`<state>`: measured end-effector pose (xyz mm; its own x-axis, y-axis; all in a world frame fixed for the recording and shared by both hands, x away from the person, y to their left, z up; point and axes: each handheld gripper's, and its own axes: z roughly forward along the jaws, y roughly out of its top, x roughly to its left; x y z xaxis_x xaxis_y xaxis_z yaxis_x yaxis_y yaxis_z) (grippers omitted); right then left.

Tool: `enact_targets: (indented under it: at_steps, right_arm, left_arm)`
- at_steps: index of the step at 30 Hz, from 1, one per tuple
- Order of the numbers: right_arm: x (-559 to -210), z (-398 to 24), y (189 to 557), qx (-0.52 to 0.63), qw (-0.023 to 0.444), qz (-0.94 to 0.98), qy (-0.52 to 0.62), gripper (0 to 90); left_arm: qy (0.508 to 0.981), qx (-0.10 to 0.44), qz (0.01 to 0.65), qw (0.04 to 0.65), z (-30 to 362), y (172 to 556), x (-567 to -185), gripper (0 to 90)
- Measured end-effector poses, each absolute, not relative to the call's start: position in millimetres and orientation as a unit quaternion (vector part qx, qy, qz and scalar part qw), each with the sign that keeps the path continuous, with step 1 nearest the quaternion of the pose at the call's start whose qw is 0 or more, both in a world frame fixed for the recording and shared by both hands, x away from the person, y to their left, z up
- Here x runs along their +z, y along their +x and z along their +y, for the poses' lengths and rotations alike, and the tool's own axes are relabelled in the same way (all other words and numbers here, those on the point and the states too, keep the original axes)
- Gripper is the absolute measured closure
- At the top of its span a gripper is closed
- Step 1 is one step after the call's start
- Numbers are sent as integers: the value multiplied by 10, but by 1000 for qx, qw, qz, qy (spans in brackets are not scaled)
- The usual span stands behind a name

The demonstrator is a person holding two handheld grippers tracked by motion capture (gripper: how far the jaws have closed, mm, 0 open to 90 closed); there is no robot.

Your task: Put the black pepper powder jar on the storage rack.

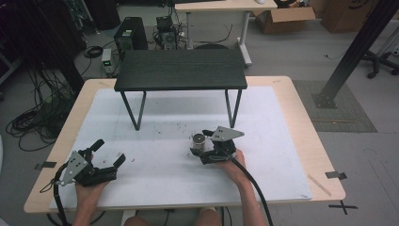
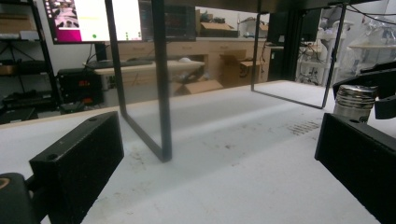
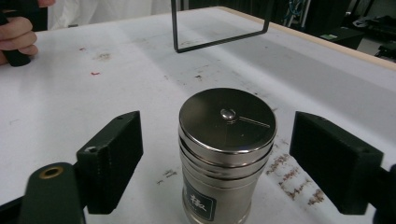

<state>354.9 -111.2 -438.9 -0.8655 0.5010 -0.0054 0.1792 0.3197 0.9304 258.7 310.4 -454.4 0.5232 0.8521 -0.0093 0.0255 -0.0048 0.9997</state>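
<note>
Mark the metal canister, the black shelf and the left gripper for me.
metal canister (image 3: 227, 119): right gripper view, centre of its lid.
black shelf (image 1: 181, 69): high view, middle of its top board.
left gripper (image 1: 109, 152): high view, gap between its open jaws.

Low over white bench (image 2: 224, 177). Own black jaws spread wide, nothing between. Black stand leg (image 2: 161, 79) upright ahead. Steel canister (image 2: 353, 101) far right, other gripper (image 2: 380, 88) around it.
</note>
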Motion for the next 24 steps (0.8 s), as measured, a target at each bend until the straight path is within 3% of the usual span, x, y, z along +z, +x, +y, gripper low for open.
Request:
enact_targets:
  at_steps: [16, 24]
  right_arm:
    - [-4406, -1113, 3558, 545, 137, 796, 226, 348]
    - [-4419, -1105, 3560, 538, 141, 800, 223, 391]
  left_arm:
    - [623, 338, 352, 611, 3104, 2587, -4543, 16]
    - [622, 338, 353, 612, 3105, 2587, -4544, 15]
